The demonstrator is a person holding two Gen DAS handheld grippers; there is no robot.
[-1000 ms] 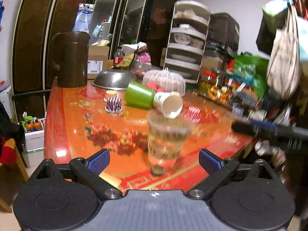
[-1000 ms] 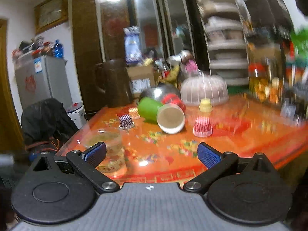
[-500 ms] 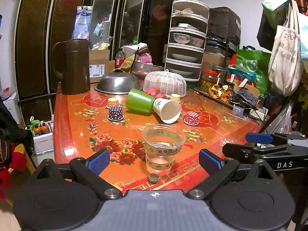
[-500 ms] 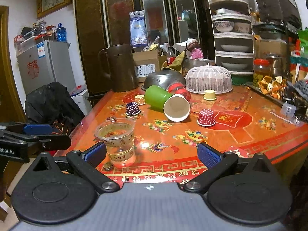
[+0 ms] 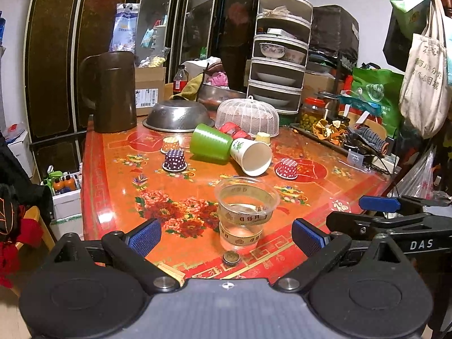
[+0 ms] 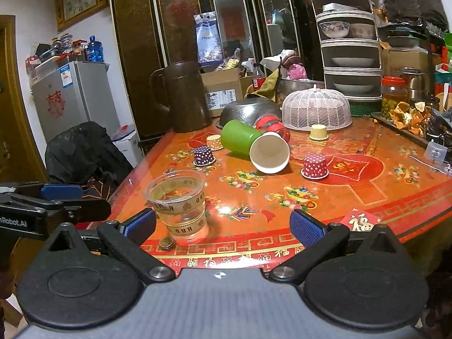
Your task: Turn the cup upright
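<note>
Because both the left gripper [image 5: 226, 233] and right gripper [image 6: 223, 223] hover empty with jaws spread, reaching past the clear plastic cup [image 5: 244, 213] of liquid toward the tipped white paper cup [image 6: 269, 152] behind it risks a spill across the red lacquered worktop [image 6: 367, 186].

- Left gripper [image 5: 226, 233]: jaws spread wide, nothing between the blue pads, held level.
- Right gripper [image 6: 223, 224]: jaws likewise spread wide, empty, alongside the left.

Four cupcake liners [image 6: 314, 166], two tipped cups [image 6: 269, 152], one clear cup [image 6: 180, 203], one coin [image 6: 165, 243]
</note>
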